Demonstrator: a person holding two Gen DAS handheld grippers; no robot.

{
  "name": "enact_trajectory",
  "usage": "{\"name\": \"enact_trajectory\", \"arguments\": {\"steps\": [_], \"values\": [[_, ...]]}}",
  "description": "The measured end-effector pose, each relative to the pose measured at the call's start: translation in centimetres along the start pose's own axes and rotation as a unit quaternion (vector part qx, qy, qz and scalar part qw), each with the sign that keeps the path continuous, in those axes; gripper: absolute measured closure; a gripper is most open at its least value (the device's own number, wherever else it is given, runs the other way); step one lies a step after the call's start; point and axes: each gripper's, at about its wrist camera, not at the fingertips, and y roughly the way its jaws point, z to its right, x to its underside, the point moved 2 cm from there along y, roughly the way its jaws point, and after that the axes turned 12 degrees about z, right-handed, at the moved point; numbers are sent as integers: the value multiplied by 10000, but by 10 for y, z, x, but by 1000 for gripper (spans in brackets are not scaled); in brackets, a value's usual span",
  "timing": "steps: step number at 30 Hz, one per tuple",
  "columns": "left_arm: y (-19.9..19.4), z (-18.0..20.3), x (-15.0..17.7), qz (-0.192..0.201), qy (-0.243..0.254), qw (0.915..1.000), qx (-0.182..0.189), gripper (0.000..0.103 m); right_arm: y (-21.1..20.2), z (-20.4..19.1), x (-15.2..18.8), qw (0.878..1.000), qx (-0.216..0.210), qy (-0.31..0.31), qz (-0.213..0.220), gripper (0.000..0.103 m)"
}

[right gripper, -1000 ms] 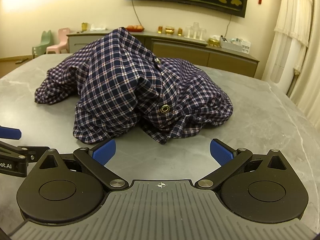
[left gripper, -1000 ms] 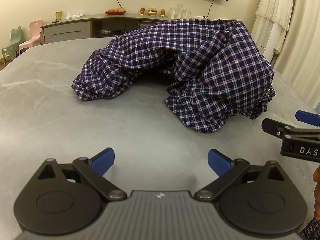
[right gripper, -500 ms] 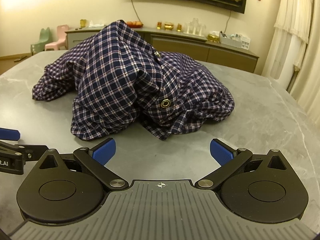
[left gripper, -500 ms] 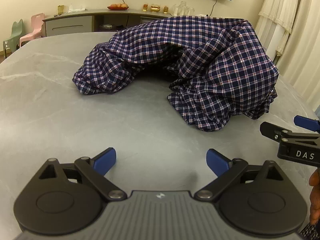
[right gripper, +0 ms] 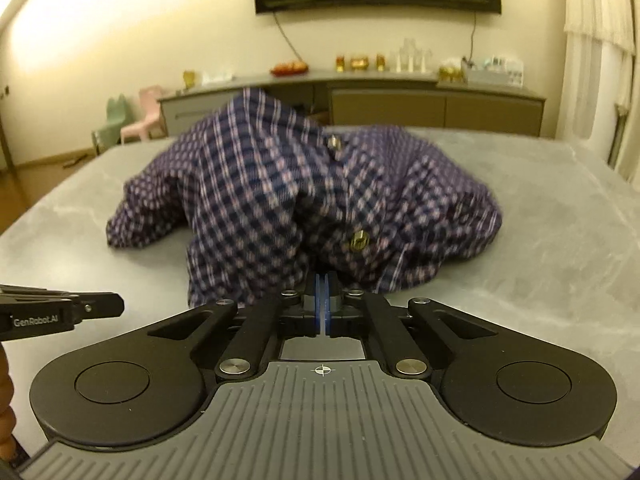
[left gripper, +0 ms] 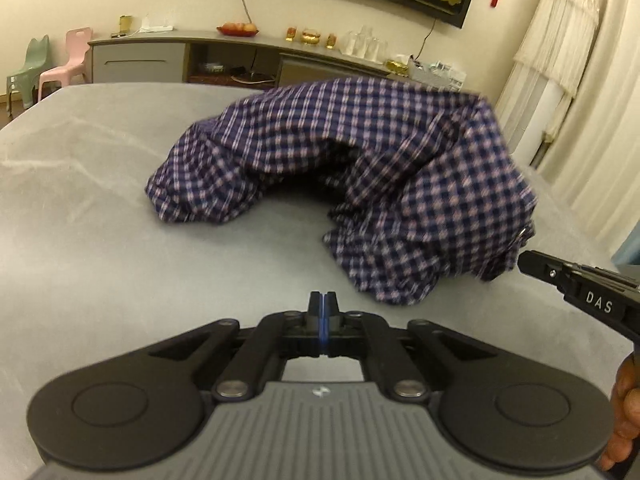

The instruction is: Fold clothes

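Navy-white check shirt (left gripper: 360,168) lies in crumpled heap mid grey worktop (left gripper: 100,220). Left tool (left gripper: 323,304) pressed closed, empty, short of cloth. Right tool (right gripper: 323,286) closed at near hem; grip on fabric not discernible. Step: pre-fold, untangling. Next: find collar/hem, spread flat.

I see the shirt (left gripper: 360,184) bunched in a heap on the table (left gripper: 100,240), toward its far middle. My left gripper (left gripper: 323,300) sits in front of the heap, apart from it, over bare tabletop. My right gripper (right gripper: 323,282) is just before the heap's near edge; touching or not, I cannot tell. It lies right of the left one. Behind the table a sideboard (right gripper: 360,96) runs along the wall, two small chairs (left gripper: 48,64) at its left end.
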Motion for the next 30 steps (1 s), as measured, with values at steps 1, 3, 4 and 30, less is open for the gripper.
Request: {"name": "enact_trajectory", "arguments": {"steps": [1, 3, 4, 30], "values": [[-1, 1, -8, 29, 34, 10000, -15, 80, -4, 1, -4, 9999, 34, 41, 120, 84], [-2, -1, -31, 124, -14, 9999, -91, 24, -14, 7, -16, 9985, 129, 99, 518, 21], [-2, -4, -45, 227, -192, 9995, -93, 0, -19, 10, -22, 9970, 182, 124, 747, 2], [110, -11, -59, -734, -903, 9929, -252, 101, 85, 56, -46, 9965, 210, 644, -492, 96]]}}
